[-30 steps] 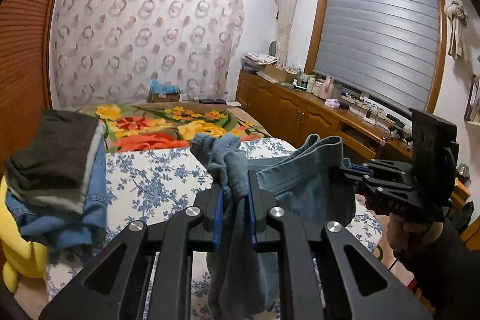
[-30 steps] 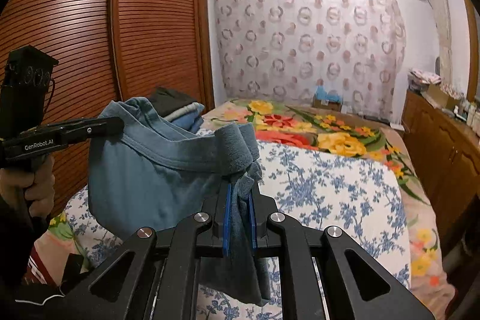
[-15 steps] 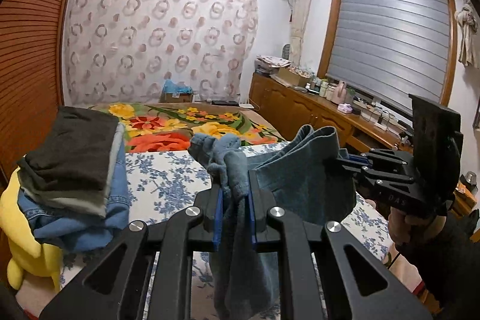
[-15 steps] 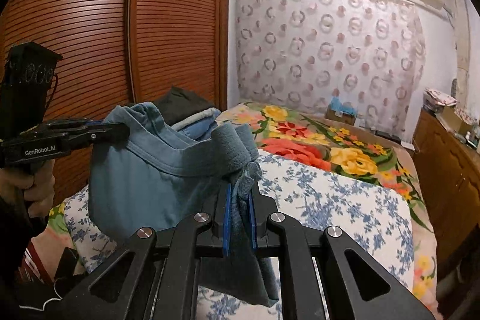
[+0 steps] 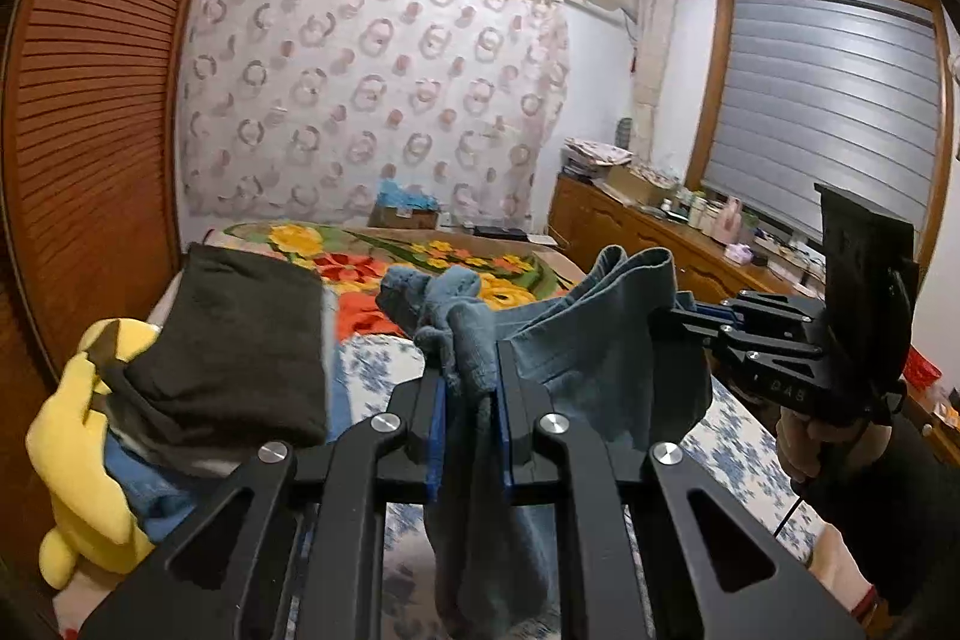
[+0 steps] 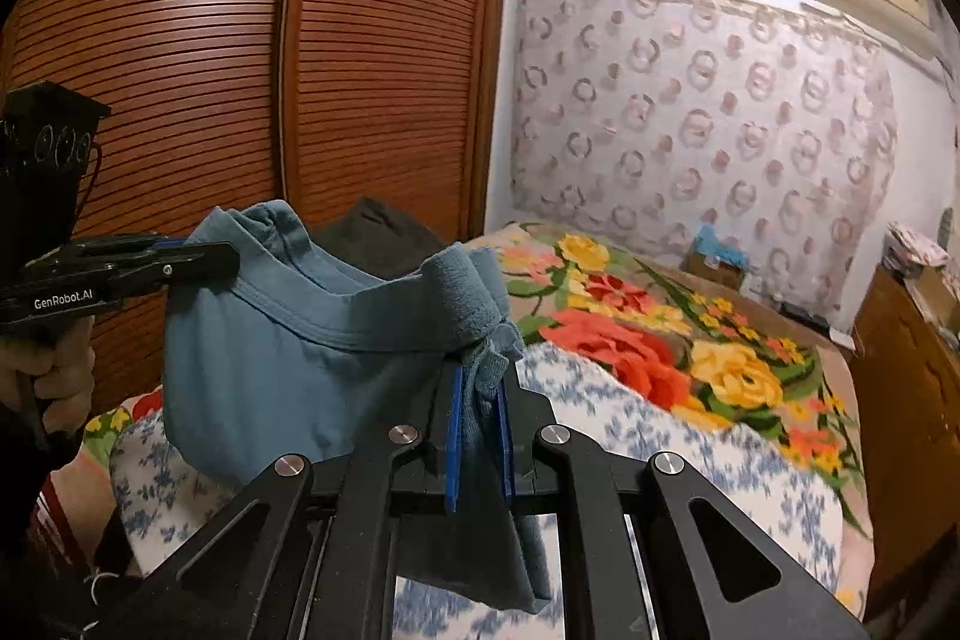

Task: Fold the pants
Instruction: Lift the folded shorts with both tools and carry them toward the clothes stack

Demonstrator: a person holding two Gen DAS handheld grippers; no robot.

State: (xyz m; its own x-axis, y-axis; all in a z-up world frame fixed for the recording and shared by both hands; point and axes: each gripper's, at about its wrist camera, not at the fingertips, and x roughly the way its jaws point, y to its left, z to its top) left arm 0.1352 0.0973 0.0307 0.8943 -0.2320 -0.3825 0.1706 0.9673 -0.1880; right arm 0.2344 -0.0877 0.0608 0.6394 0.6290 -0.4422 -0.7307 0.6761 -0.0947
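We hold the blue pants (image 5: 606, 364) in the air above the bed (image 6: 660, 436), slung between both claws. Our left claw (image 5: 471, 400) is clamped on one bunched edge, our right claw (image 6: 480, 418) on the other, each nearly closed on cloth.

Left tool (image 5: 469, 418): matte black frame w/ four angled arms, round silver screws at the joints, triangle cut-outs lower down, blue pads on the inner faces. Right tool (image 6: 478, 436): same build, same silver screws & blue pads. Seen from the side, each tool has a black boxy block on top and a pistol-type handle. White text "GenRobot.AI" on the left one, pale letters on the right one. Hand (image 5: 807, 451) comes out of a dark sleeve; thin black cable below it.
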